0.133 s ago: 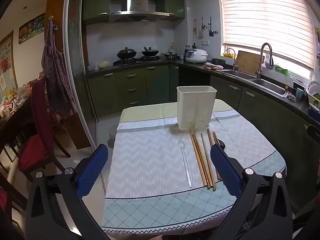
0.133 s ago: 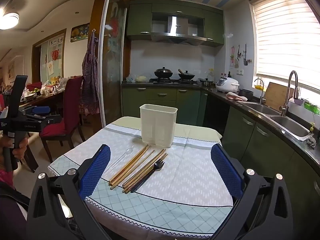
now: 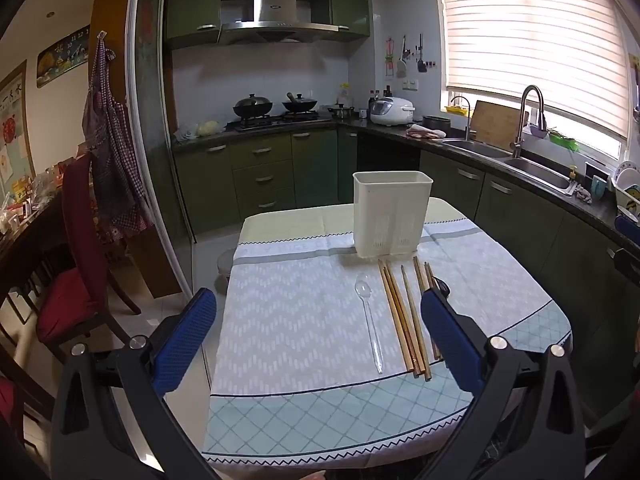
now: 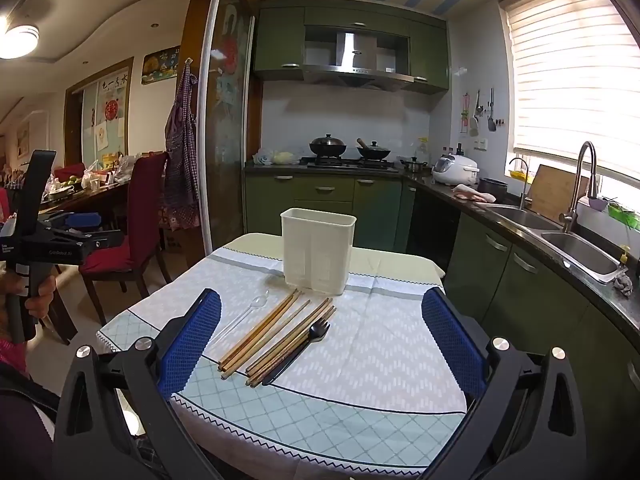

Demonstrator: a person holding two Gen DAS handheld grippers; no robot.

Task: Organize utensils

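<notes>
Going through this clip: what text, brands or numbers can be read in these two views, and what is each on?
"GenRobot.ai", faint: on the side of the left gripper.
"水", last of a few large Chinese characters: on the wall poster; the others are unclear.
Badge on the range hood: too blurred to read.
Clock-style numbers on the wall picture: too small to read.

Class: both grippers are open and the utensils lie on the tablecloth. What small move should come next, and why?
Probably lower the right gripper toward the chopsticks: they lie loose before the empty white holder, nearest its open jaws, with nothing held yet.
</notes>
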